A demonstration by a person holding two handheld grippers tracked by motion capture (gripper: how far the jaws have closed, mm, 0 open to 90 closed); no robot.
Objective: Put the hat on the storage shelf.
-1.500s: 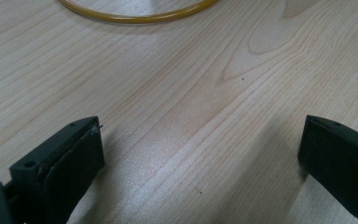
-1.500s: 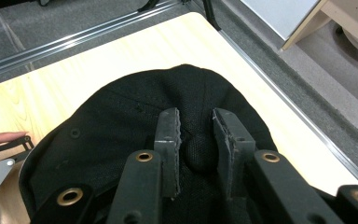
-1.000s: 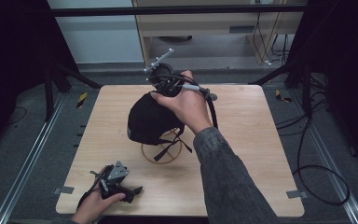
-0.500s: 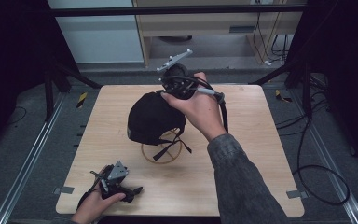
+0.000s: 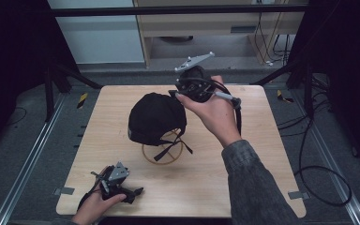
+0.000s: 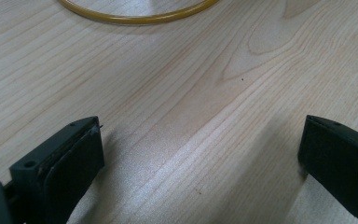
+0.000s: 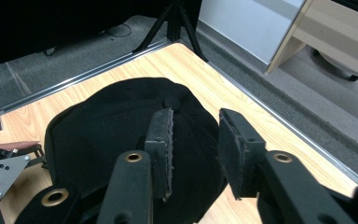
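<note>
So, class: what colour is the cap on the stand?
Black cap, clearest in the high view.

- cap sits on ring stand, mid worktop.
- right gripper behind cap, at its right.
- left gripper on worktop's near left edge.

black cap on ring stand | right hand-held gripper beside cap | table

I see a black cap sitting dome-up on a yellow ring stand near the middle of my worktop, its straps dangling over the ring.
</note>
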